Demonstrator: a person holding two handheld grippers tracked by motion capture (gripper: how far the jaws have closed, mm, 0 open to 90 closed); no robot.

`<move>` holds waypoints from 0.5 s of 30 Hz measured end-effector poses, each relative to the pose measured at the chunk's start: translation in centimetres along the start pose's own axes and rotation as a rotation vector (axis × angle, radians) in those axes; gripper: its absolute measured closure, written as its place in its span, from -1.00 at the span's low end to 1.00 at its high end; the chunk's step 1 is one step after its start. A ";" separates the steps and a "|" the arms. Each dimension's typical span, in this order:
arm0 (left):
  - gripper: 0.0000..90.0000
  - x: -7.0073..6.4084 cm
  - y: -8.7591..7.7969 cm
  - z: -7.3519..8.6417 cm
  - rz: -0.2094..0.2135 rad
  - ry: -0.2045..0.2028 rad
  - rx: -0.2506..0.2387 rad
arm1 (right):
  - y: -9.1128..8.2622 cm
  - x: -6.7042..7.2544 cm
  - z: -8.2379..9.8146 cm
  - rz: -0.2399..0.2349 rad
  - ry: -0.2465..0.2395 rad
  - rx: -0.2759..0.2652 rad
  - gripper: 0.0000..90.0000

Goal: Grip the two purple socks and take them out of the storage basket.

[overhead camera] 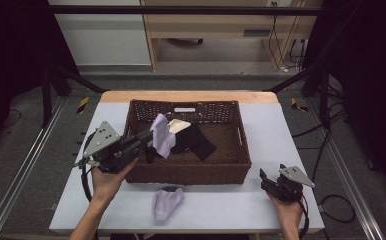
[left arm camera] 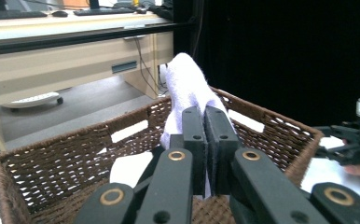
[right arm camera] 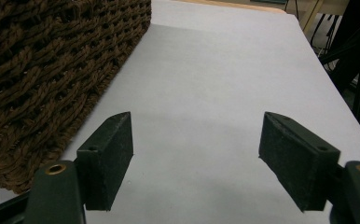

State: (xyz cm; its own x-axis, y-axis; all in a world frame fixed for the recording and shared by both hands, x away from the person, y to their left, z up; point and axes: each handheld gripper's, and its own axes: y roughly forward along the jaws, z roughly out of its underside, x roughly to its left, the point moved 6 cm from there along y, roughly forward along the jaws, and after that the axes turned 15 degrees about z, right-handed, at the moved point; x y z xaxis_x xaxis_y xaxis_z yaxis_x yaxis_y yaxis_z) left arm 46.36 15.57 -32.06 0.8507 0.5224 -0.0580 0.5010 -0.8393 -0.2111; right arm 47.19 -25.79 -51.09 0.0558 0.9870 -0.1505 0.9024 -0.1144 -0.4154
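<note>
In the high view, at the left of the frame, the left gripper (overhead camera: 148, 136) reaches over the left wall of the brown wicker basket (overhead camera: 188, 172), which sits at the middle of the pale table (overhead camera: 231, 200). Its jaws are pressed together on a pale lilac sock (overhead camera: 162, 134), which hangs above the left part of the basket's inside, its upper end standing up past the jaws and its lower end drooping toward the basket floor. In the left gripper view the same sock (left arm camera: 185, 91) looks soft and fuzzy, almost white, rising as a rounded lump above the closed pads. Inside the basket, just right of the held sock, lie a cream piece of cloth (overhead camera: 178, 125) and a black garment (overhead camera: 196, 140) spread across the floor. In front of the basket, at lower centre of the frame, a second lilac sock (overhead camera: 167, 202) lies crumpled on the table. At the lower right the right gripper (overhead camera: 271, 180) rests on the table well apart from the basket, its jaws spread wide with nothing between them.
</note>
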 end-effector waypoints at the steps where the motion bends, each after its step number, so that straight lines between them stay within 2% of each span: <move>1: 0.93 -0.3 -0.3 0.0 0.006 0.006 -0.004 | 0.0 0.0 0.0 0.001 0.000 -0.001 -0.42; 6: 0.93 -1.9 -1.8 0.2 0.035 0.025 -0.025 | 0.0 0.1 0.0 0.002 -0.002 -0.003 -0.41; 10: 0.93 -2.8 -2.1 0.9 0.054 0.028 -0.022 | 0.0 0.1 0.0 0.005 -0.003 -0.002 -0.41; 13: 0.93 -3.5 -2.2 1.8 0.069 0.025 -0.015 | -0.1 0.1 0.0 0.004 -0.007 -0.005 -0.42; 15: 0.93 -4.0 -2.1 2.7 0.082 0.025 0.015 | 0.0 0.1 0.0 0.006 -0.013 -0.006 -0.42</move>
State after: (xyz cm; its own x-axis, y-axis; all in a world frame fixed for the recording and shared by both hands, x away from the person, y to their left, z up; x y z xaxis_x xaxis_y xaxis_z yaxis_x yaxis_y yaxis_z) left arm 41.48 15.62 -33.99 0.8928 0.4475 -0.0509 0.4270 -0.8769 -0.2208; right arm 47.16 -25.71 -51.09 0.0556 0.9848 -0.1647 0.9047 -0.1195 -0.4089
